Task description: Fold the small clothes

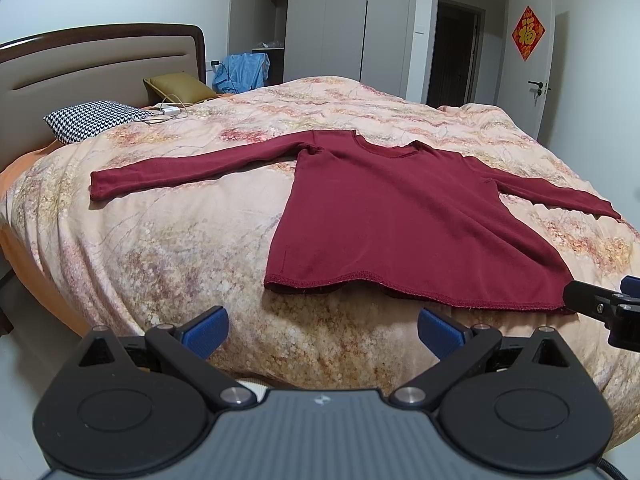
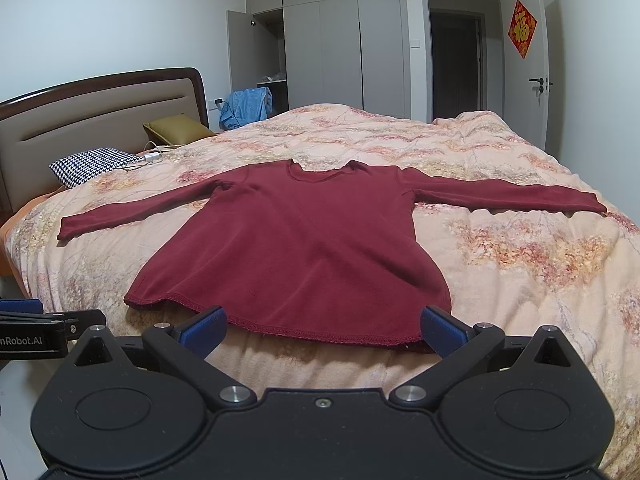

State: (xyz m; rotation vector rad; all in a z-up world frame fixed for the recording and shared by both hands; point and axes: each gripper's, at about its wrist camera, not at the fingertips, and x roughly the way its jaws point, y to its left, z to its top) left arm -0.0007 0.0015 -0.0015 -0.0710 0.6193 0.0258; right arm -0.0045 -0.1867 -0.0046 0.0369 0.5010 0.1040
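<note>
Left wrist view. Left gripper (image 1: pixel 322 334) hung at 6 o'clock, jaws spread wide, blue pads (image 1: pixel 208 332) bare, nothing held. Dark red shirt (image 1: pixel 400 216) lay flat on the quilt (image 1: pixel 160 248), centre to 3 o'clock, front up, collar toward 12, hem toward 6. One sleeve reached out to 9 o'clock, the other to 3. The hem sat just beyond the pads, apart from them. Right gripper (image 1: pixel 608 304) showed at 4 o'clock, just beside the hem's corner; contact could not be told. Checked pillow (image 1: pixel 92 120) at 10 o'clock by the headboard (image 1: pixel 100 64).

Right wrist view. Right gripper (image 2: pixel 322 332) at 6 o'clock, jaws wide apart, empty. Shirt (image 2: pixel 304 240) lay dead centre, both sleeves spread toward 9 and 3. The hem fell between the pads (image 2: pixel 442 330), near them, not gripped. Left gripper (image 2: pixel 36 328) at 8 o'clock, off the quilt's (image 2: pixel 520 264) edge; its opening could not be told here.
</note>
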